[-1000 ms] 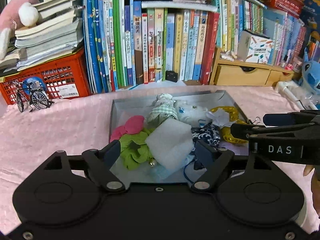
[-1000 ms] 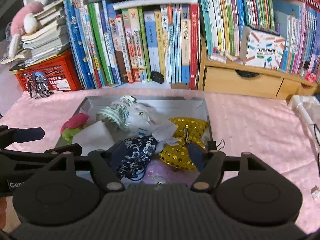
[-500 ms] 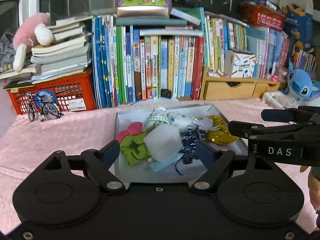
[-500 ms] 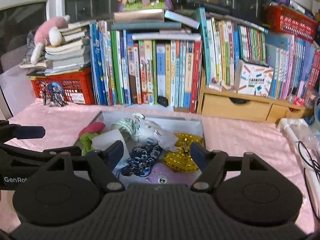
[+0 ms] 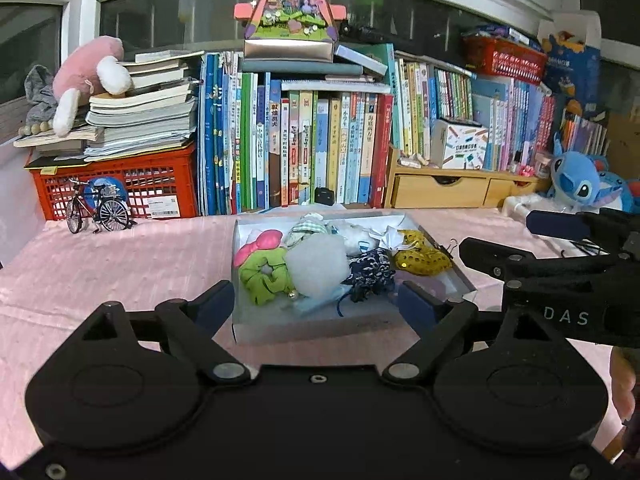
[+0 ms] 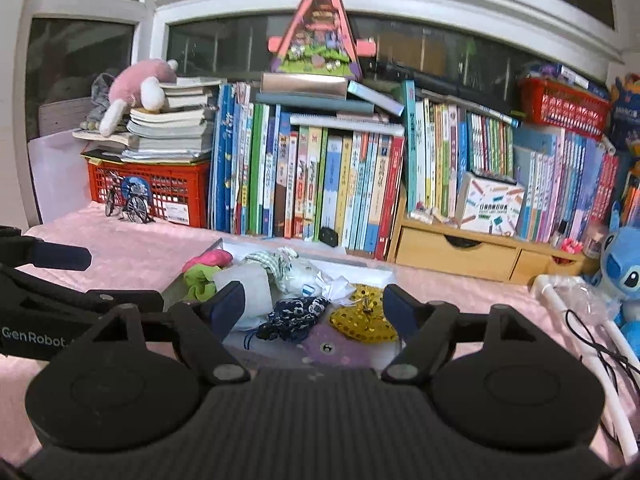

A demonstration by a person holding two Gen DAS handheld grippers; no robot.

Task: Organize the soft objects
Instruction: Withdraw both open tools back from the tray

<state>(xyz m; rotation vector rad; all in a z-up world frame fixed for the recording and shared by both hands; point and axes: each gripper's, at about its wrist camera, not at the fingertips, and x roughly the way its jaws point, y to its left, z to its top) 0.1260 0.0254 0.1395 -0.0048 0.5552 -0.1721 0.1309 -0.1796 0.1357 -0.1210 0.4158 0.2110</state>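
Left wrist view: left tool spread, jaws opening, nothing pinched, hovering short of grey tray on pink-covered table. Tray holding soft things: green scrunchie, pink bow, white foam block, dark blue patterned pouch, gold sequin bow, all touching in one heap. Right wrist view: right tool spread, jaws opening, empty, near tray's front edge. Row of books behind tray.
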